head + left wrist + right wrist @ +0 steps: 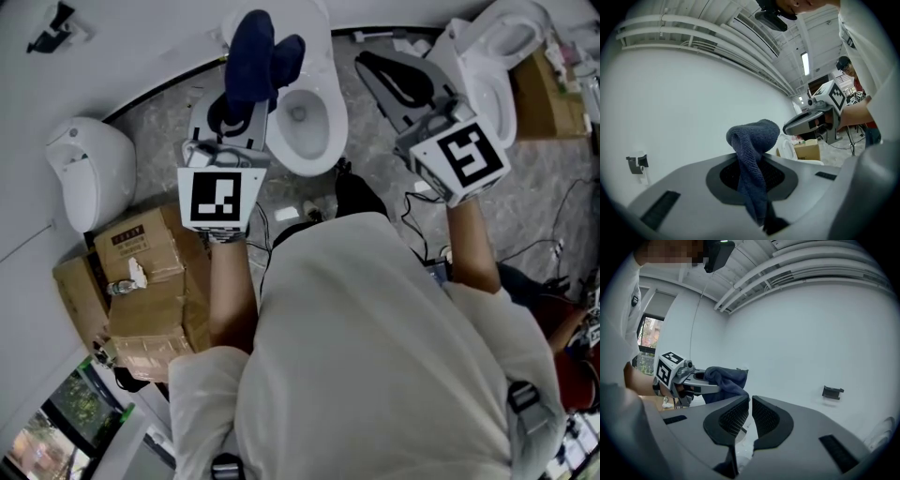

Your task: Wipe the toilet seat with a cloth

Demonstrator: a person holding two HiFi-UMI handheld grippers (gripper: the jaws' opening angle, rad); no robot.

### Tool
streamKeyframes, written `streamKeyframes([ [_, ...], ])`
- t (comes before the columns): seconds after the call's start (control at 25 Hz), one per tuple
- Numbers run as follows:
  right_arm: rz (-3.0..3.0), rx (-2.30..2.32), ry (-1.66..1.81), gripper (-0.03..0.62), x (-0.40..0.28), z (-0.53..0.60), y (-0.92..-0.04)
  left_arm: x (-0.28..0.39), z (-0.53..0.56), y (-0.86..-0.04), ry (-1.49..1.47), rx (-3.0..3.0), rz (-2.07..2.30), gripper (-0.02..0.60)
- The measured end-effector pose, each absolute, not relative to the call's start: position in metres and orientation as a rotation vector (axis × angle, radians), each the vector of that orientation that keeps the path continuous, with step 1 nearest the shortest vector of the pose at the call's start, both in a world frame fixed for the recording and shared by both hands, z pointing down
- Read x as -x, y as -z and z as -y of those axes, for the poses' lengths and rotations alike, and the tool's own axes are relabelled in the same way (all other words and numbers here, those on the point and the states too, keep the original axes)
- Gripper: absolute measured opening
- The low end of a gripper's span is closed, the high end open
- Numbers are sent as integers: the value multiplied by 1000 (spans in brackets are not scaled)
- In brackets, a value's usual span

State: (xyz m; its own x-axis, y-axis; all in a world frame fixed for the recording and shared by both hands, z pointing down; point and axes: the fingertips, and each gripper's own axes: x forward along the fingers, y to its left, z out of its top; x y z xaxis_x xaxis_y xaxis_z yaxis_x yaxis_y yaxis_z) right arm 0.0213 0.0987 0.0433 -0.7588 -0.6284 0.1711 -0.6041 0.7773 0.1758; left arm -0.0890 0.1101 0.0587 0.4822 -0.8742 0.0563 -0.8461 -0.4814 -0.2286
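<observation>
The jaws of your left gripper (751,169) pinched the blue cloth (754,137), and those of your right gripper (750,401) sat closed to a slit, empty. The toilet seat (330,105) lay beyond at twelve o'clock; you needed to press the cloth flat onto it.

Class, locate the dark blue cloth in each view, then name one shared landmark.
Head view: cloth at top, left of centre.
Left gripper view: cloth centre, pinched between the jaws.
Right gripper view: cloth left of centre, above the jaws.
Shared landmark: dark wall bracket.
</observation>
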Motion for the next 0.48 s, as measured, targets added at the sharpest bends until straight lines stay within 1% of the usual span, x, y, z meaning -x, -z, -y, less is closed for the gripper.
streamKeyframes([
  [0.48,2689,-969,161,28,-29,-131,-42,84,-142,-51,255,2527,-1502,46],
])
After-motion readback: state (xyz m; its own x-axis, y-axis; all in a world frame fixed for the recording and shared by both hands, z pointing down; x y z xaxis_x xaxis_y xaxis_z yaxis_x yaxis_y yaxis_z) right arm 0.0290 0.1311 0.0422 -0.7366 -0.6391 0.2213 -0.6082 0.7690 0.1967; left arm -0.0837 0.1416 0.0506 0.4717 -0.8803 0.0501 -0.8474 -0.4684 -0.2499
